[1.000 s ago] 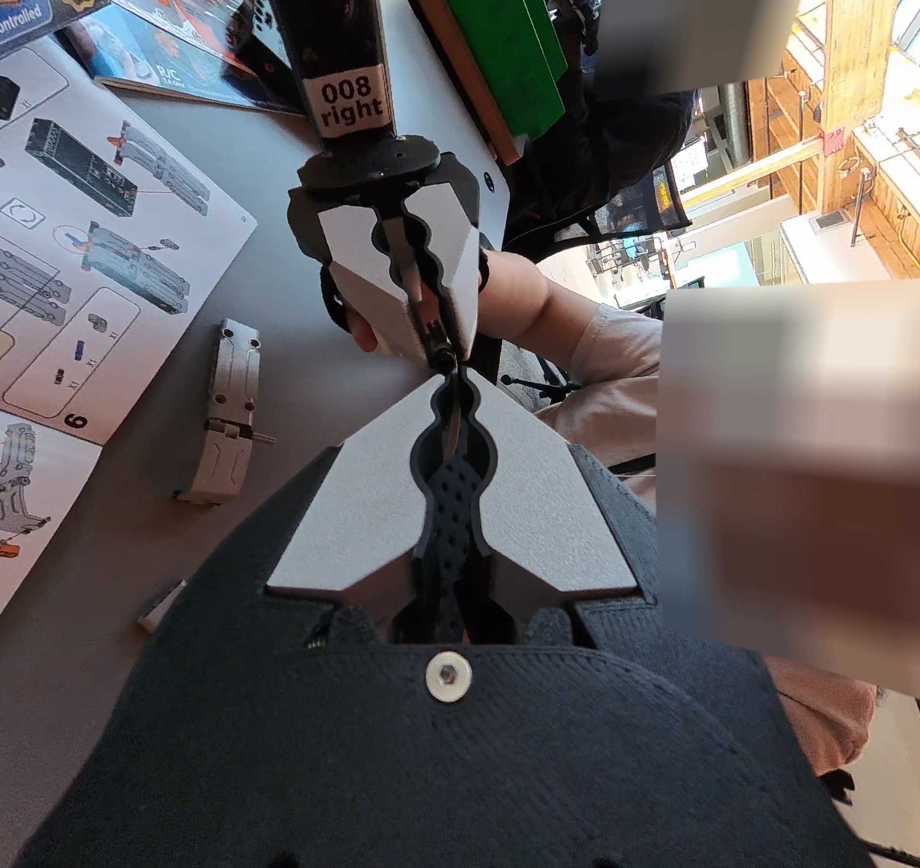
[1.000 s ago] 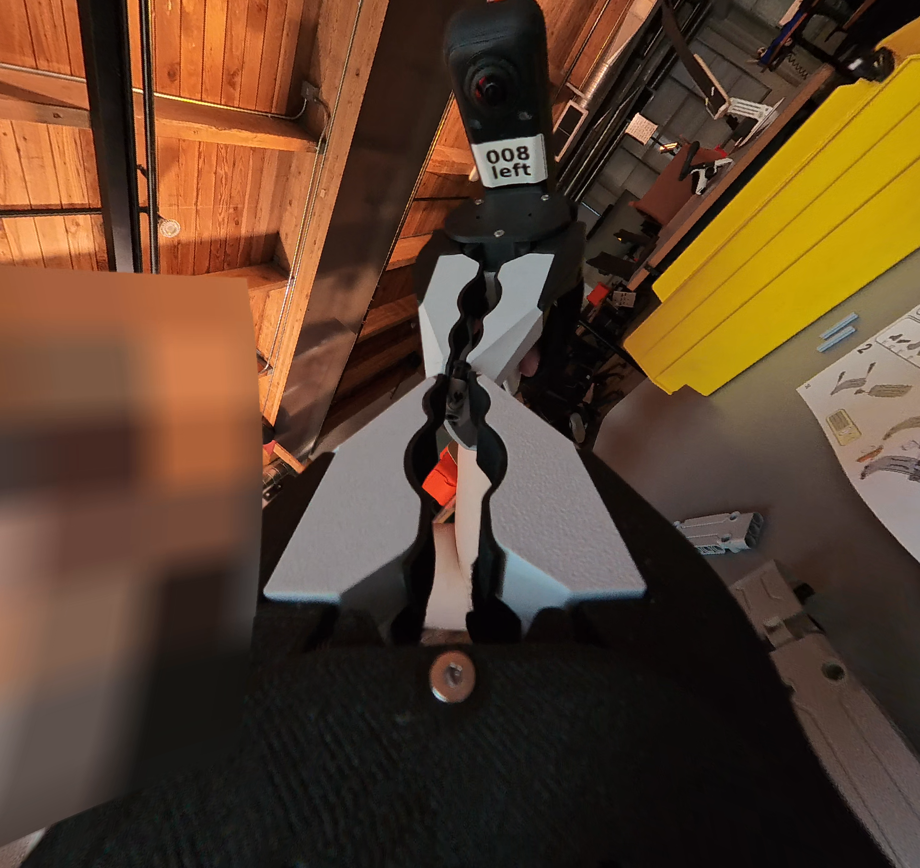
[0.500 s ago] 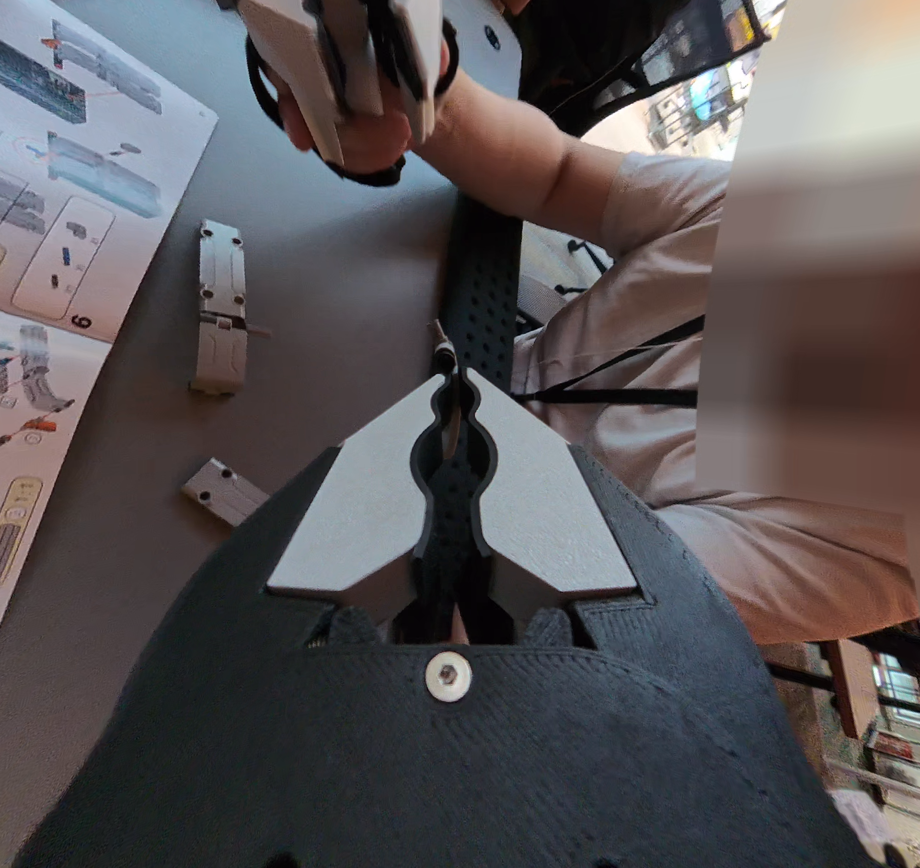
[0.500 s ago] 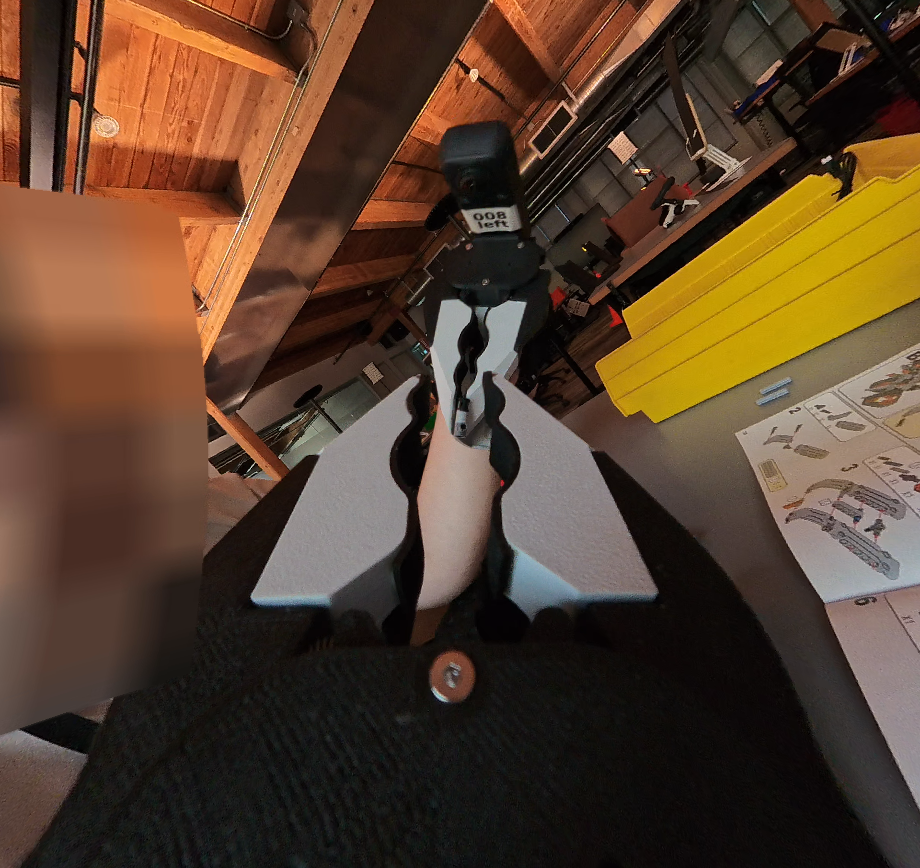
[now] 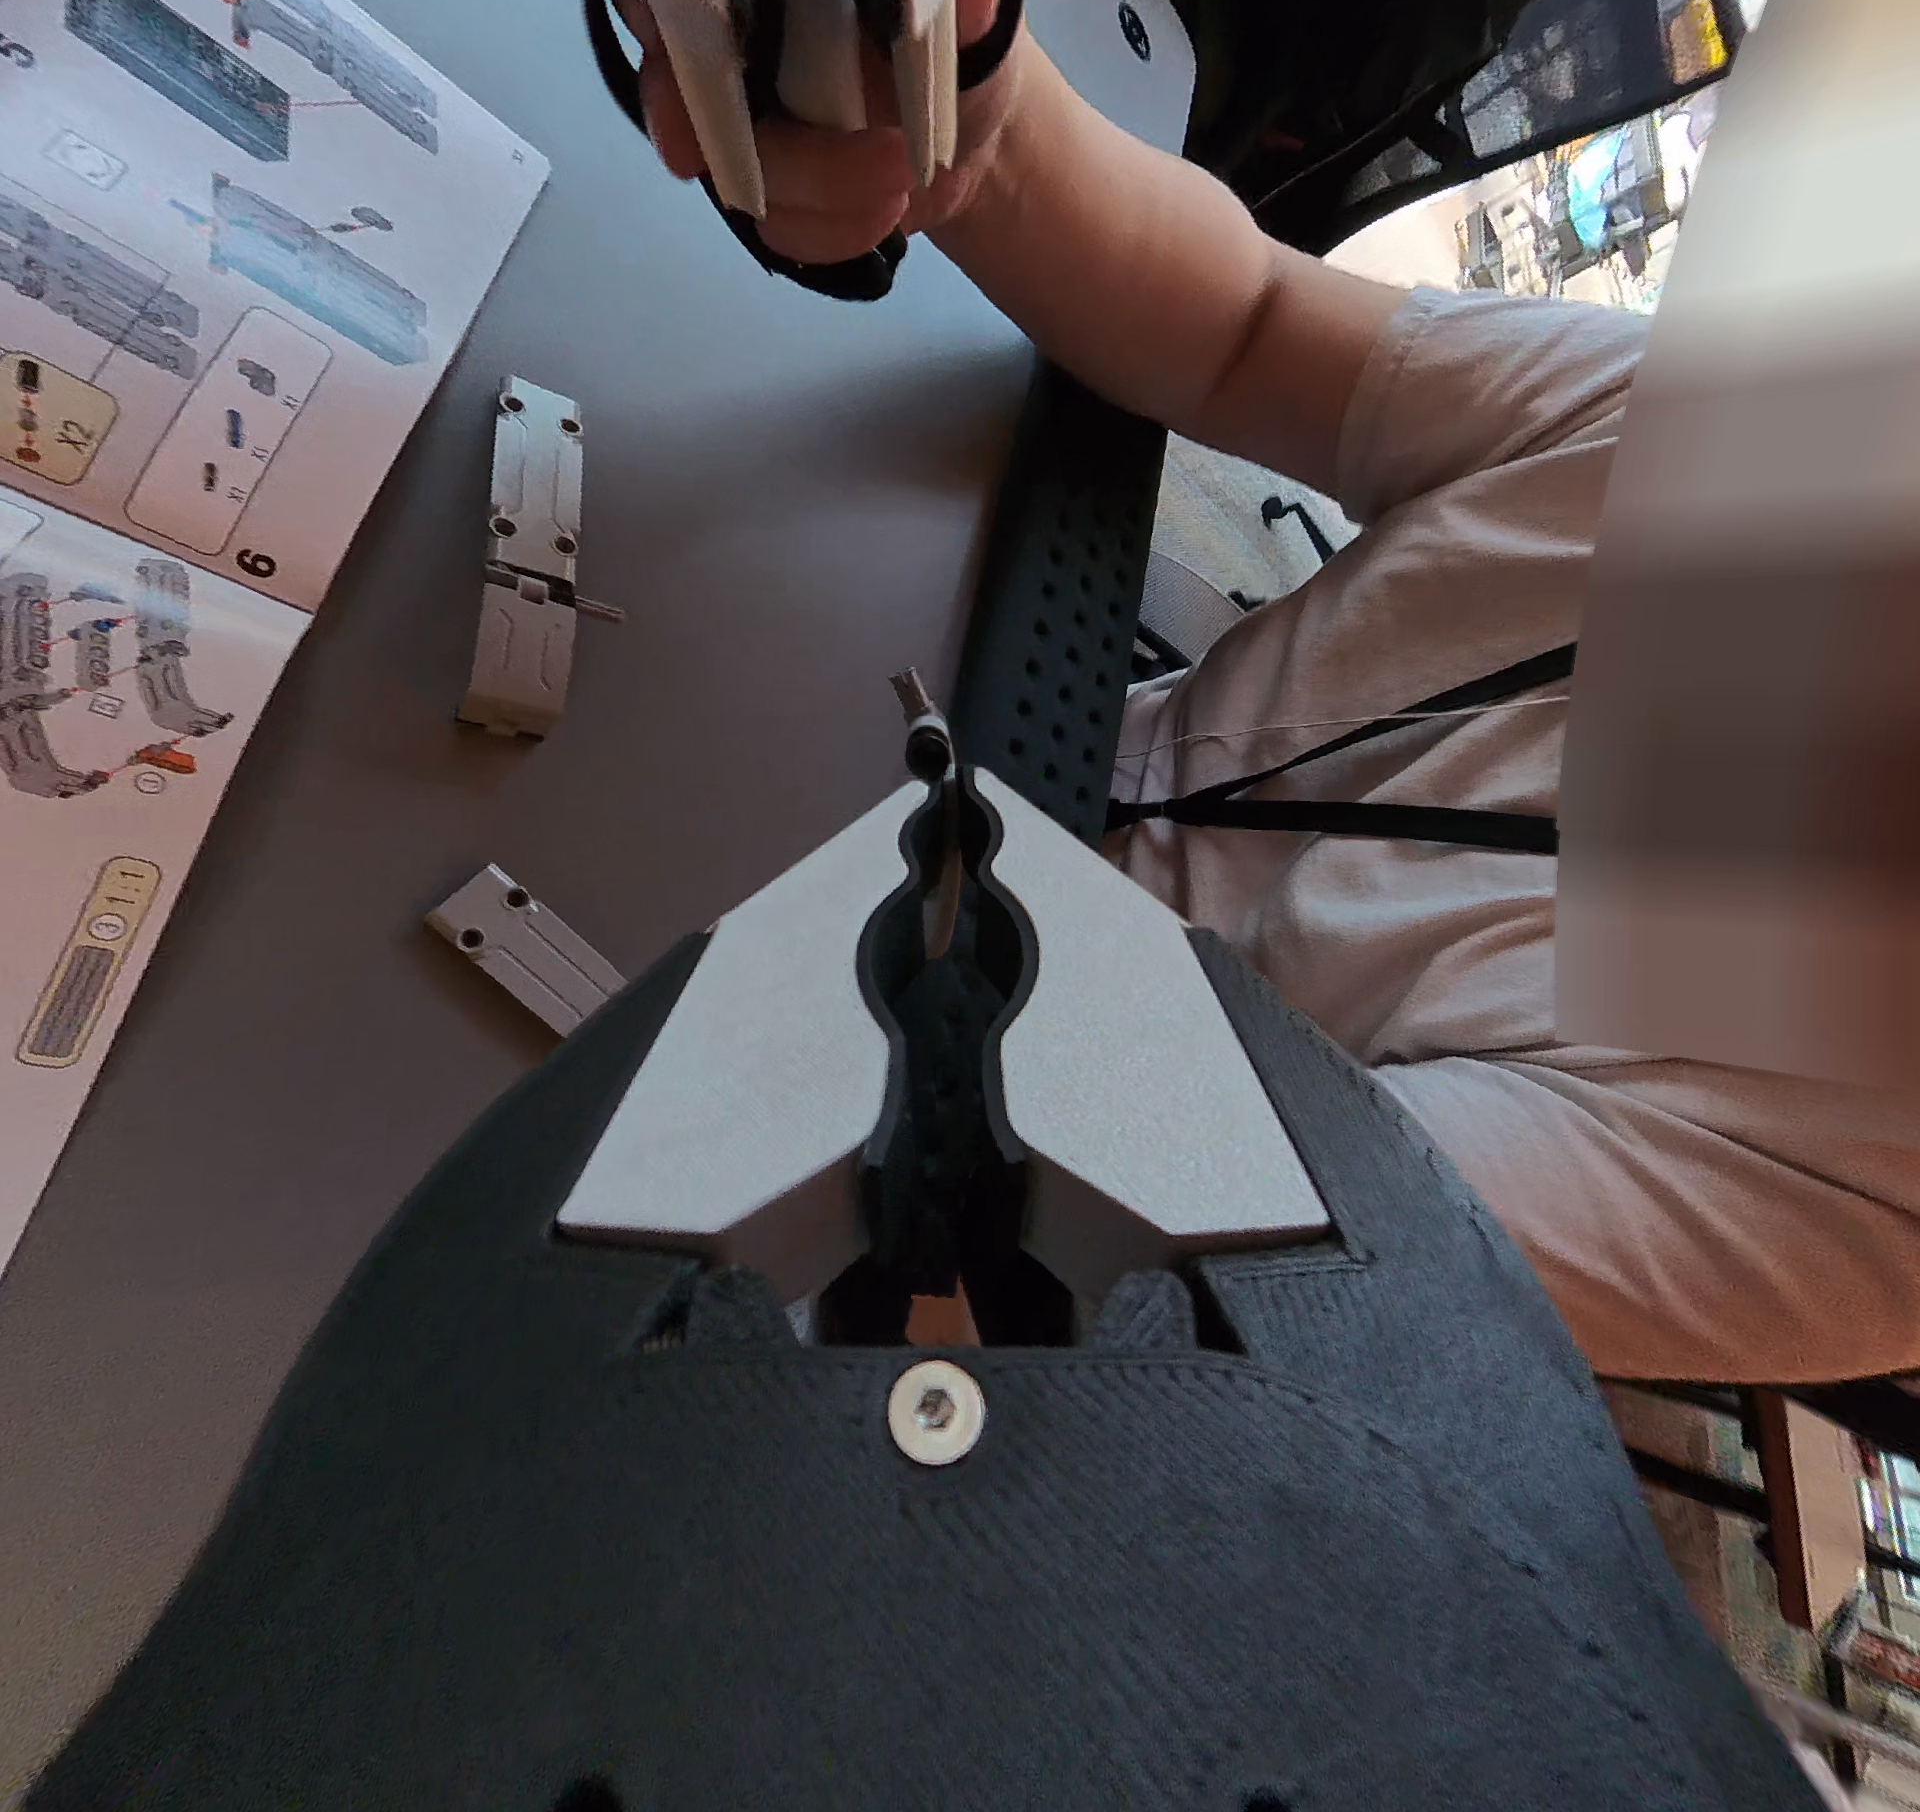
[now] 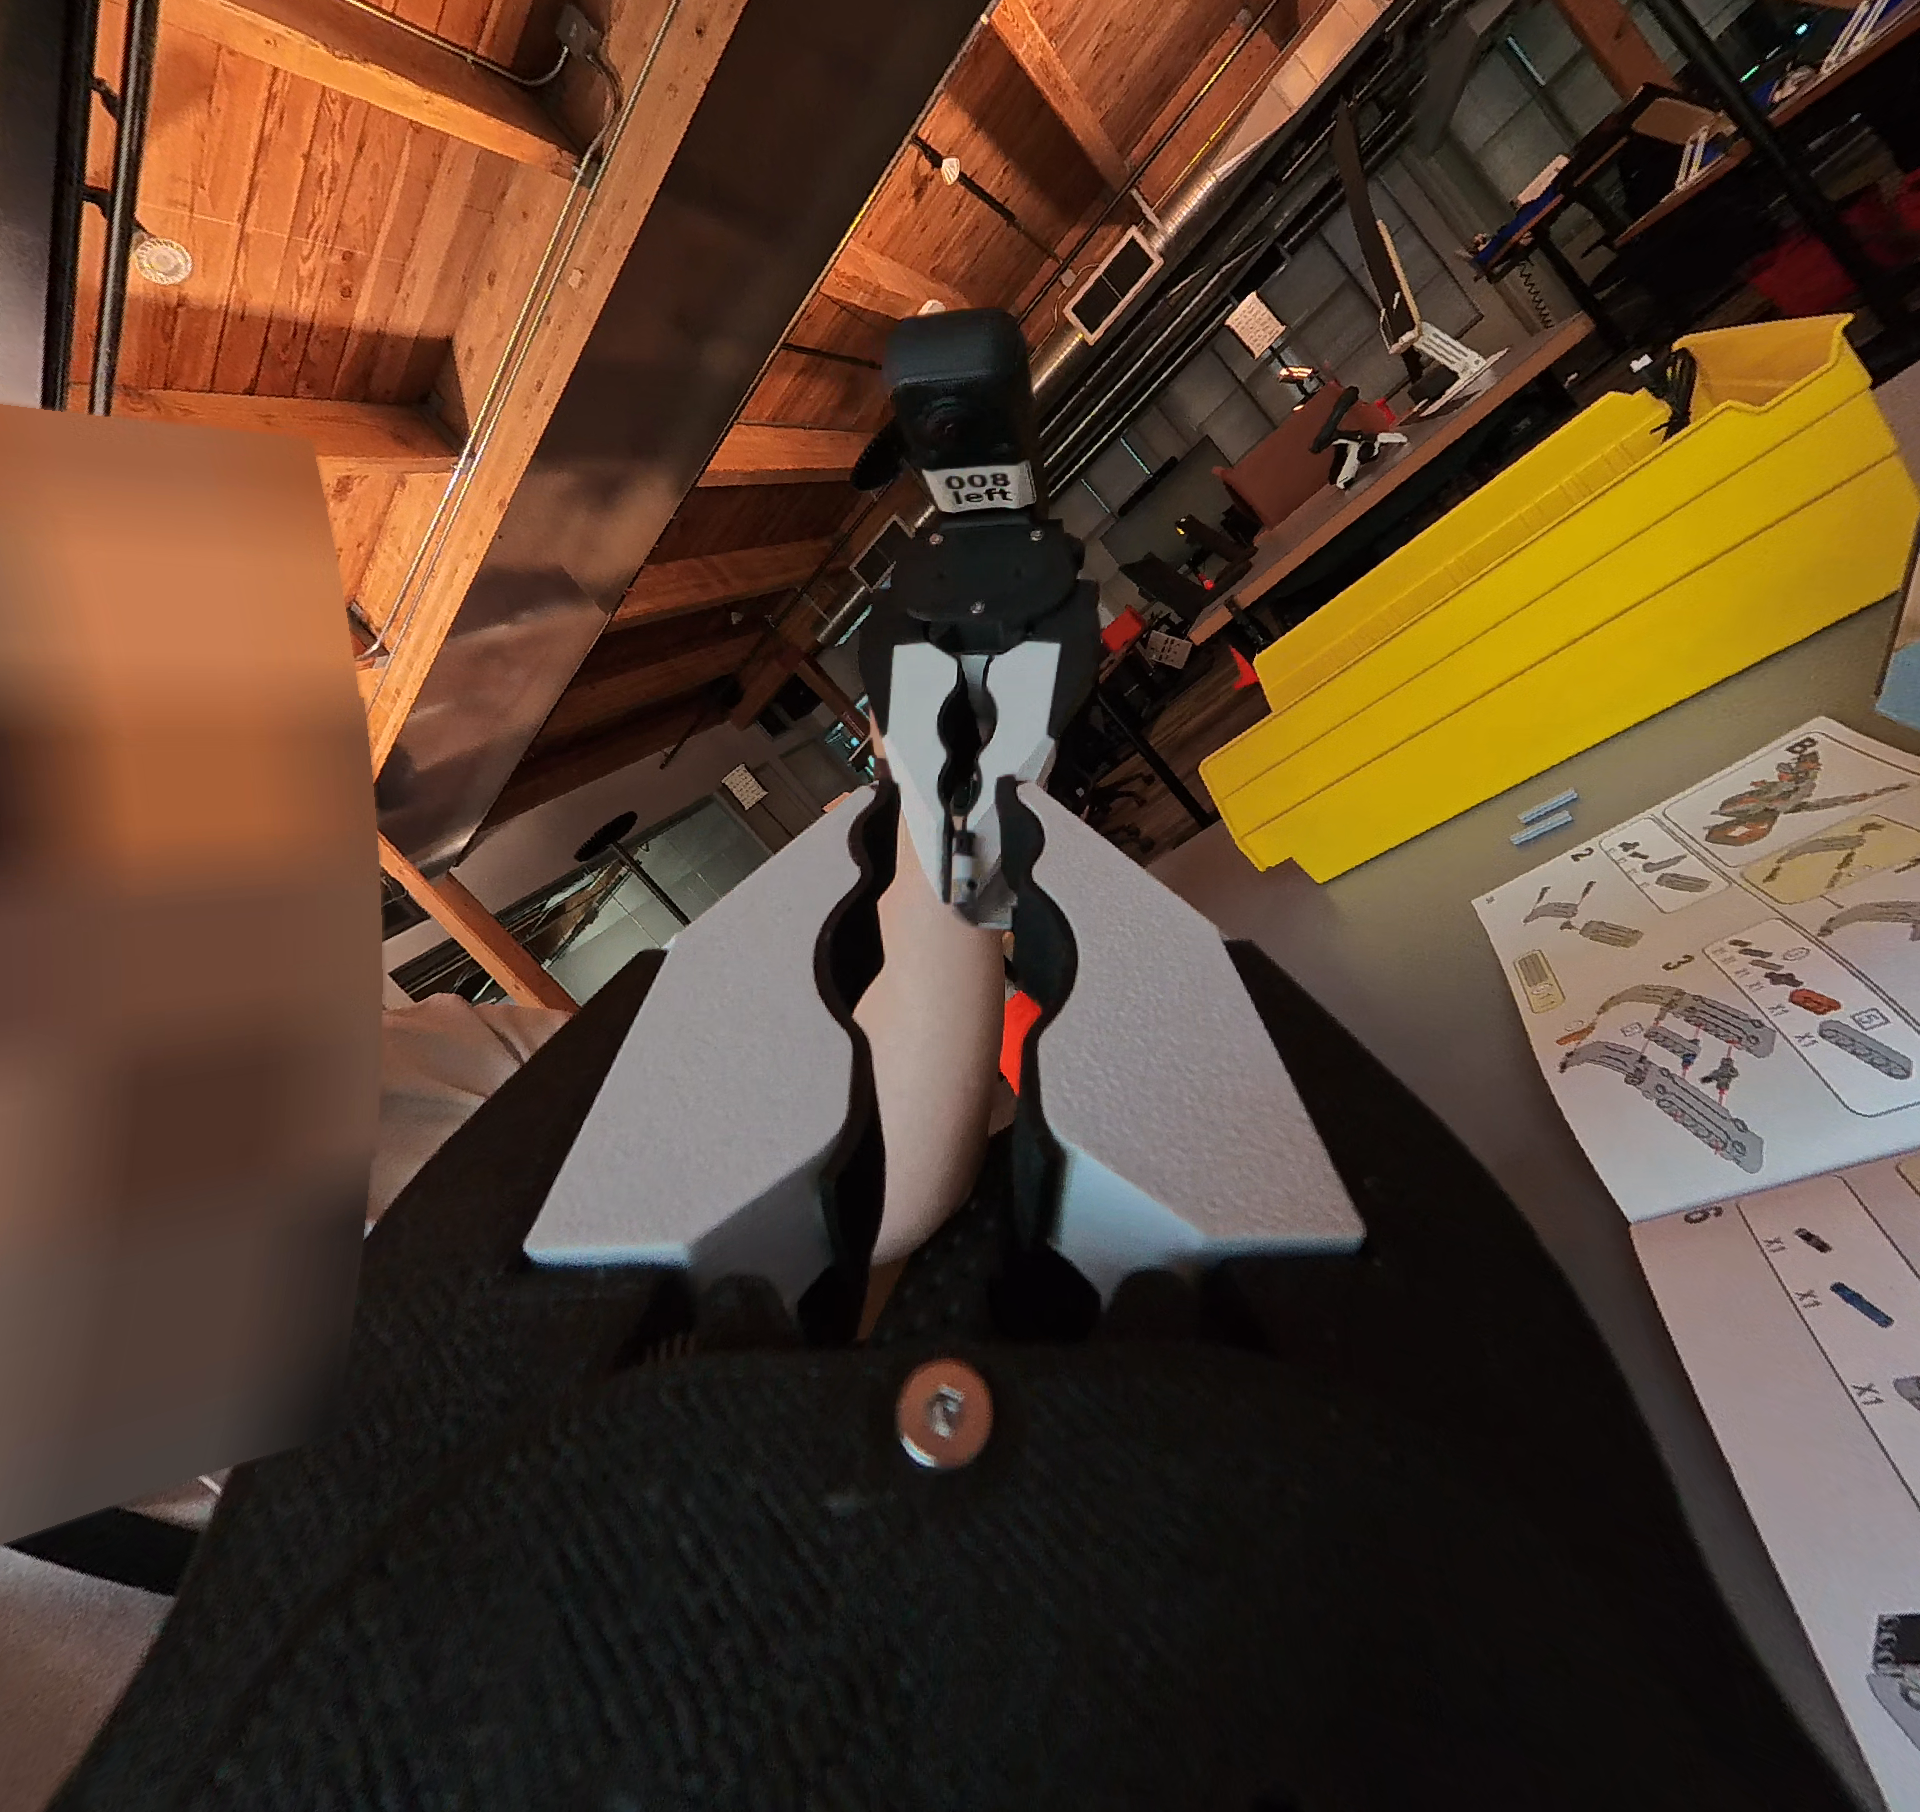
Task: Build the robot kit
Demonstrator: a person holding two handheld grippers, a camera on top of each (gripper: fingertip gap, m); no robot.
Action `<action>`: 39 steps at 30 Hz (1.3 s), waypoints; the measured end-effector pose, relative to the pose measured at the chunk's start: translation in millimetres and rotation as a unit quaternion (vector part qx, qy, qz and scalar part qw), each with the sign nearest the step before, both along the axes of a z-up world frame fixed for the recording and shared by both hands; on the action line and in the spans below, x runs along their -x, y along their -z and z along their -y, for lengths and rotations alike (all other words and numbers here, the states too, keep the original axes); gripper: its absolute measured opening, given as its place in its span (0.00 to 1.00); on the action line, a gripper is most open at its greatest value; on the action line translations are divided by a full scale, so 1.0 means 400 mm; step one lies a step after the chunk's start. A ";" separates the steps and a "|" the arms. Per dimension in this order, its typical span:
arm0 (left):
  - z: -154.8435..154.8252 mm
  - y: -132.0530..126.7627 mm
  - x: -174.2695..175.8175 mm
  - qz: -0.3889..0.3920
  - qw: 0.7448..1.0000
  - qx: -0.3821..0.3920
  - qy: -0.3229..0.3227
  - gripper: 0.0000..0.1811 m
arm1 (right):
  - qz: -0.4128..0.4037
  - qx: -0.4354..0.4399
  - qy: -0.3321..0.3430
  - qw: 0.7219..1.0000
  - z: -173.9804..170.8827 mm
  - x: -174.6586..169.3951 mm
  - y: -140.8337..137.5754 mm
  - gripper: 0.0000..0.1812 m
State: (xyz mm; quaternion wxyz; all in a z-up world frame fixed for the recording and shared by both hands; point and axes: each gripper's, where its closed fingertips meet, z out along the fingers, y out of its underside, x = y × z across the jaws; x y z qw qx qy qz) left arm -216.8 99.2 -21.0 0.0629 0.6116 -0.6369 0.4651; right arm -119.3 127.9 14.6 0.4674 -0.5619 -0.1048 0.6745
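Observation:
My left gripper point(image 5: 943, 783) is shut on a small grey pin with a dark collar point(image 5: 921, 723). The pin sticks out past its tips, above the grey table point(image 5: 727, 432). My right gripper point(image 6: 948, 806) is open and empty, with its jaws standing apart. It faces the left gripper point(image 6: 962, 895), which shows a short way ahead with the pin point(image 6: 964, 863) in its tips. In the left wrist view the right gripper point(image 5: 831, 48) is at the top edge, in a person's hand, well apart from the pin.
A long grey hinged toy part point(image 5: 525, 557) and a shorter grey part point(image 5: 520, 952) lie on the table beside an instruction sheet point(image 5: 208, 256), which also shows in the right wrist view point(image 6: 1714, 983). Yellow bins point(image 6: 1558, 640) stand at the back. The person's arm point(image 5: 1143, 235) crosses the table edge. My hands' fingertips stand some 11 centimetres from each other.
My right gripper has opened, let go of the pin and drawn back. The two grippers, tip to tip a second ago, are now apart. The left gripper still holds the pin.

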 end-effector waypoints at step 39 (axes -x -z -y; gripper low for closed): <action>-0.060 -0.035 -0.033 0.059 0.988 0.140 -0.042 0.00 | 0.104 -0.028 0.069 0.992 -0.023 0.013 0.036 0.07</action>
